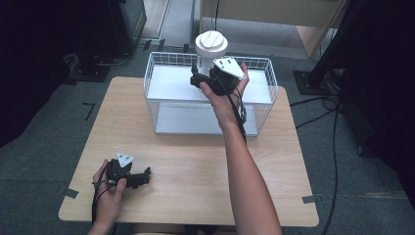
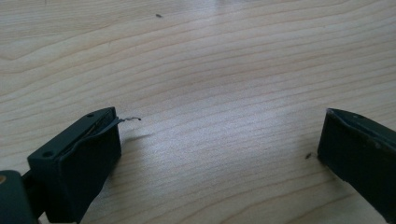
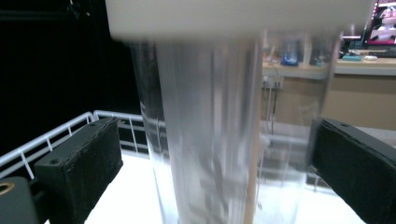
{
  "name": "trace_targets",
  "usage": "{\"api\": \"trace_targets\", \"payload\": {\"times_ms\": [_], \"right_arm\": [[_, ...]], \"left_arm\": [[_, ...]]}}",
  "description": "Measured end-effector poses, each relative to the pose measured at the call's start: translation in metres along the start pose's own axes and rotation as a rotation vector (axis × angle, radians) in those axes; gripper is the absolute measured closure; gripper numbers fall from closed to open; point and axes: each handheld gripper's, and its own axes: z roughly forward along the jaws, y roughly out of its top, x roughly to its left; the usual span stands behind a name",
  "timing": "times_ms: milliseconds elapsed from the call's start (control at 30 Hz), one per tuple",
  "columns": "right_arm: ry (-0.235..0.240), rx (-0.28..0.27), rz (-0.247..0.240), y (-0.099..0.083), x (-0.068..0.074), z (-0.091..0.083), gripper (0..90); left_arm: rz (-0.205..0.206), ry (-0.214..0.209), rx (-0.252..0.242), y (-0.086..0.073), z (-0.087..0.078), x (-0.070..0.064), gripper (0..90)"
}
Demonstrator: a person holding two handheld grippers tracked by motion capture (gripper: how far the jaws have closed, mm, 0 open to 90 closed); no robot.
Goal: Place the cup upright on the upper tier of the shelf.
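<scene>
Pale wooden table (image 1: 195,171) on grey carpet; both grippers, left (image 2: 219,154) and right (image 3: 215,154), gape wide.

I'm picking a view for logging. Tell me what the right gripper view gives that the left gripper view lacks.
Right gripper view: a clear container with a white lid stands between its jaws, with the white wire basket rail behind. Left gripper view: bare wooden table between wide-apart jaws. Both share two black jaws rising from the bottom.
</scene>
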Motion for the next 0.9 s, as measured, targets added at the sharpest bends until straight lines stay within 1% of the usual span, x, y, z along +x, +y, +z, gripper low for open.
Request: {"api": "trace_targets", "payload": {"times_ms": [167,333,433,633,700,900], "right_arm": [[0.012,0.005,0.0,-0.013,-0.002,-0.01,3.1],[0.025,0.014,-0.021,-0.028,-0.004,-0.022,3.0],[0.025,0.024,-0.029,-0.036,-0.006,-0.029,3.1],[0.029,0.036,-0.038,-0.052,-0.013,-0.044,3.1],[0.029,0.043,-0.03,-0.057,-0.016,-0.049,3.1],[0.023,0.055,-0.027,-0.072,-0.026,-0.062,3.1]], "left_arm": [[0.0,0.001,0.0,0.0,0.0,0.0,0.0],[0.002,0.0,0.002,0.0,0.0,0.0,0.0],[0.002,0.0,0.002,0.0,0.0,0.0,0.0],[0.002,0.0,0.001,0.0,0.0,0.0,0.0],[0.002,0.0,0.002,0.0,0.0,0.0,0.0],[0.002,0.0,0.003,0.0,0.0,0.0,0.0]]}}
